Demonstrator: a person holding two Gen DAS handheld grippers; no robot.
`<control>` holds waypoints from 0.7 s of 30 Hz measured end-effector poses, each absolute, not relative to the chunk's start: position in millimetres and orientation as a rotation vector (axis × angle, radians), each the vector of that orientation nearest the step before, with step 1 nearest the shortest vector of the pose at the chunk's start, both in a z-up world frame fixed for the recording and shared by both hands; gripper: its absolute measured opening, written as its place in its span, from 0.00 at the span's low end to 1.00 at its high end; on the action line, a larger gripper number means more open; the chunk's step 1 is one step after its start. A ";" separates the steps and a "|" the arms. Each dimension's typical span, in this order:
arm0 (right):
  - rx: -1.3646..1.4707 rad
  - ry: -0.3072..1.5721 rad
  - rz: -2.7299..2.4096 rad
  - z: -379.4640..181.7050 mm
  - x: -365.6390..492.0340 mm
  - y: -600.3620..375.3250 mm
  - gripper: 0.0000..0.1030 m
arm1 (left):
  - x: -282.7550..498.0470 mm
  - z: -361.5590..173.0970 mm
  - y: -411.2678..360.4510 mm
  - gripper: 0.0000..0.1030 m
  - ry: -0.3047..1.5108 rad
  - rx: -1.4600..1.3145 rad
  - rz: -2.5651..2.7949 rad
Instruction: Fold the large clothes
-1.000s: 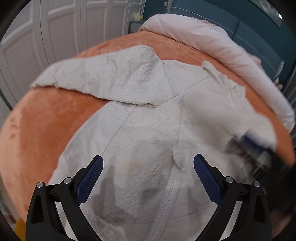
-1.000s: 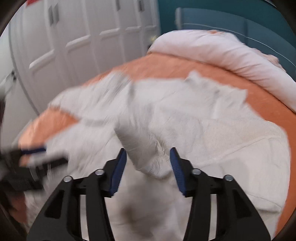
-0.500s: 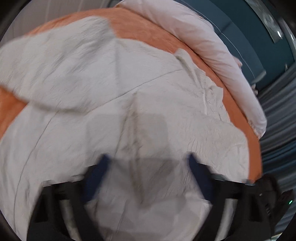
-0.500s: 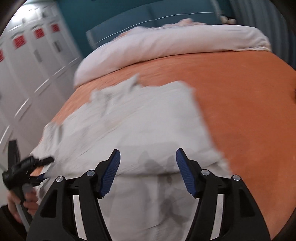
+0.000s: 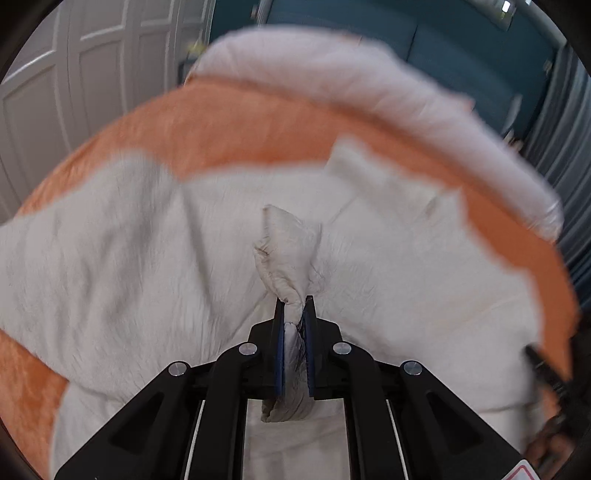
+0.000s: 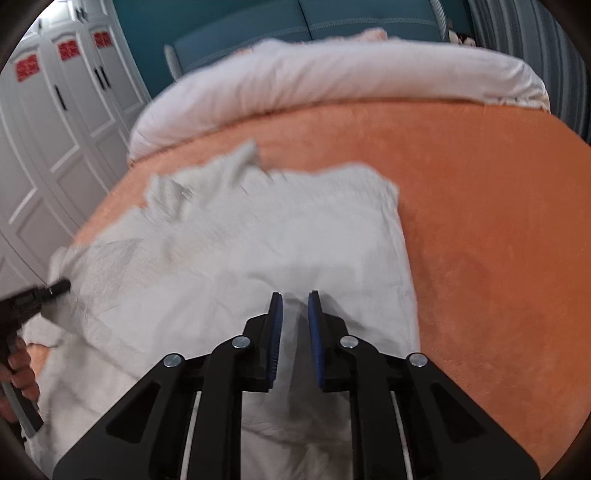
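An orange plush bedspread (image 6: 480,229) covers the bed, and on its near left part lies the white garment (image 6: 258,251), rumpled and partly folded over itself, with a pale pink duvet (image 6: 332,74) rolled along the far edge in front of a teal padded headboard (image 6: 240,26). White panelled wardrobe doors (image 6: 55,122) stand to the left of the bed and grey striped curtains (image 6: 517,33) hang at the far right. The left gripper (image 5: 294,306) has just been closing and is clamped on a bunched tuft of the garment that sticks up beyond its blue pads, while the right gripper (image 6: 294,299), also just closing, has its jaws drawn nearly together over the near edge of the cloth, though blur hides whether they pinch it.
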State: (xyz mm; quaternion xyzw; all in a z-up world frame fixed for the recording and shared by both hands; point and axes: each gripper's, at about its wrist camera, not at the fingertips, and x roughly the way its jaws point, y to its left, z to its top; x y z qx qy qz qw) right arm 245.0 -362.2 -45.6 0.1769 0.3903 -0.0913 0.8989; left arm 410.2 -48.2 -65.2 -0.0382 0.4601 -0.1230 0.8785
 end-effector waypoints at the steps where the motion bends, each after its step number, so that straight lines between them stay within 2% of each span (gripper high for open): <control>1: 0.368 0.817 -0.187 -52.0 245.3 -363.5 0.07 | 408.4 -75.1 -47.9 0.12 0.965 -0.072 -0.245; 4: 0.379 0.814 -0.180 -60.5 242.8 -363.3 0.07 | 402.0 -85.9 -52.7 0.21 0.931 -0.026 -0.204; 7: 0.371 0.804 -0.183 -66.4 241.3 -360.9 0.07 | 397.5 -92.6 -64.0 0.25 0.903 0.050 -0.162; 12: 0.375 0.782 -0.184 -70.3 238.7 -361.3 0.07 | 388.9 -99.0 -80.9 0.25 0.846 0.181 -0.105; 21: 0.366 0.764 -0.187 -73.9 241.1 -358.6 0.07 | 383.6 -104.8 -86.0 0.25 0.816 0.223 -0.080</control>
